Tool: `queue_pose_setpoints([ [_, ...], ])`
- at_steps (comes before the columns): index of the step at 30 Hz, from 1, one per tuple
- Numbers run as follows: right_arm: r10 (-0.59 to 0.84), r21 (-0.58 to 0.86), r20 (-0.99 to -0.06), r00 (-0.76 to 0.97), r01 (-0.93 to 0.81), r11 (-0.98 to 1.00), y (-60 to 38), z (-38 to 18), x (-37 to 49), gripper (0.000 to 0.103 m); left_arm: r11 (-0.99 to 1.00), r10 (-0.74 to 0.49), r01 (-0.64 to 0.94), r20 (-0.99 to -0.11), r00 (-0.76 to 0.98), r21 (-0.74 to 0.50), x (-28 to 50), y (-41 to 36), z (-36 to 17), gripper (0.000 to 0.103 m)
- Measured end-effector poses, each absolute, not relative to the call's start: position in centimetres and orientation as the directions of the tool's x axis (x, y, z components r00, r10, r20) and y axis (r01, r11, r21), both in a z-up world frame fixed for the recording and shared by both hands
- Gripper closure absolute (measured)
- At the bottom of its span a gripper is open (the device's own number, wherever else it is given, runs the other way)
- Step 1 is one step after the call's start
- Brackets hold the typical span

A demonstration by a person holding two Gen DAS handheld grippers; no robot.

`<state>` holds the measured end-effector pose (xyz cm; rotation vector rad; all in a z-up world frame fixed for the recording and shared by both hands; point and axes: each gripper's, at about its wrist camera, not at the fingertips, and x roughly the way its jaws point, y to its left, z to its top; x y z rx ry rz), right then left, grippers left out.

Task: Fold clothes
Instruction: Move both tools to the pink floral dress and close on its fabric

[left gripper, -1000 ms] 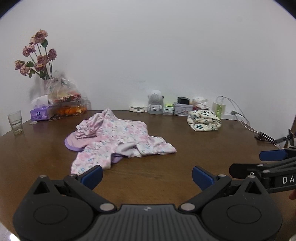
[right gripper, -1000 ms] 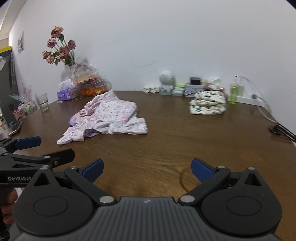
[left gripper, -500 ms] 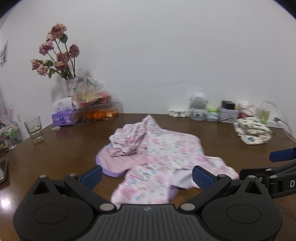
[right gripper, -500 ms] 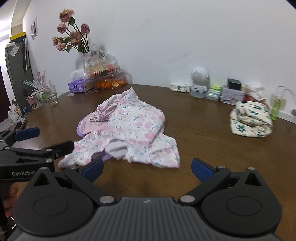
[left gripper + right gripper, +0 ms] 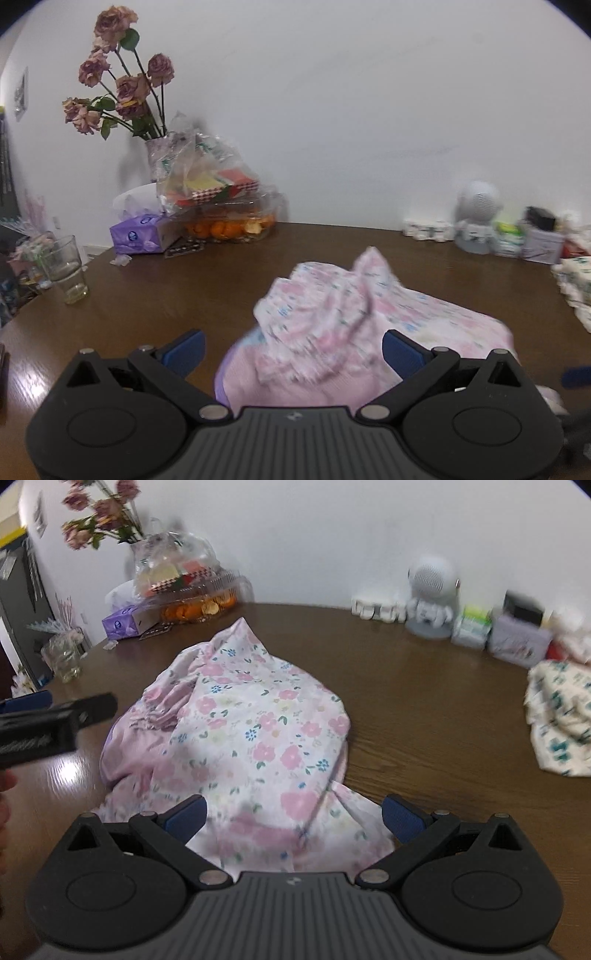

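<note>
The jaws of the left gripper [image 5: 291, 350] and of the right gripper [image 5: 293, 818] are spread wide, with nothing held. The crumpled pink floral garment [image 5: 255, 731] is heaped on the brown table [image 5: 424, 701], directly ahead of and between both pairs of blue tips. Beyond the left jaws, oranges are seen in a clear container [image 5: 231, 227], with a tissue box [image 5: 138, 238] beside it and a near-empty glass [image 5: 66, 269] further left. A folded cream cloth [image 5: 557, 720] lies right of the right jaws.
</note>
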<state>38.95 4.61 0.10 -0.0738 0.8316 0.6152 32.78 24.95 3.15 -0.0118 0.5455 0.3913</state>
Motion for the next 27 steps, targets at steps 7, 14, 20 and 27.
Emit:
queue_pose_setpoints([
  [7,0.488,0.168,-0.714,0.502,-0.554,0.816,6.1,-0.9,41.2,0.000,0.917,0.364,-0.392,-0.566,0.739,0.078,38.0,27.2,0.5,0.006],
  [14,0.475,0.160,-0.738,0.479,-0.560,0.813,7.2,-2.1,42.6,0.008,0.934,0.315,-0.352,-0.616,0.722,0.065,39.9,27.6,-0.3,0.013],
  [20,0.485,0.164,-0.759,0.435,-0.594,0.788,7.6,-2.6,43.2,0.029,0.950,0.265,-0.308,-0.663,0.700,0.055,41.3,27.9,-0.8,0.030],
  [27,0.468,0.099,-0.777,0.421,-0.652,0.751,8.9,-1.6,42.7,0.077,0.967,0.203,-0.250,-0.710,0.674,0.039,42.7,28.2,-1.1,0.090],
])
